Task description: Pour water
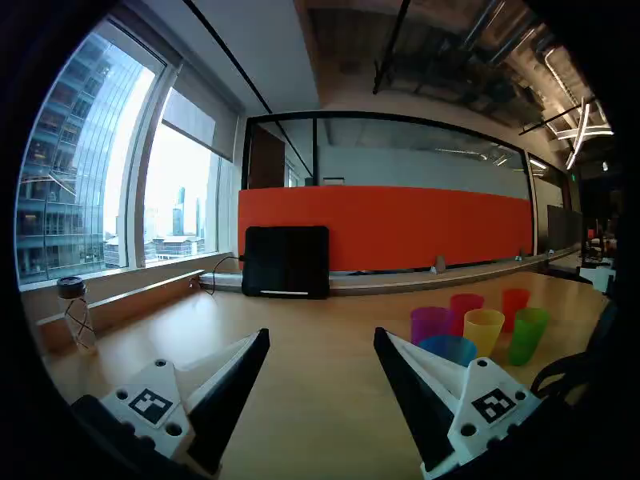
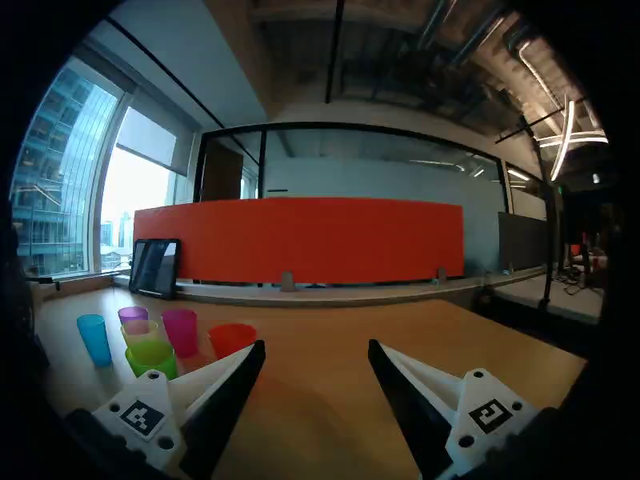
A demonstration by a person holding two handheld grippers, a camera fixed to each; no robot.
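Bright window (image 1: 172,192) glare at left — dim ceiling (image 1: 448,48), fisheye-bent edges.

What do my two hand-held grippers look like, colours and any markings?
The left hand-held gripper has two pointed, wedge-shaped fingers, black on the inner faces and white on the outer shells. Each white shell carries a square black-and-white marker and small round holes. The right hand-held gripper is built and coloured the same way.
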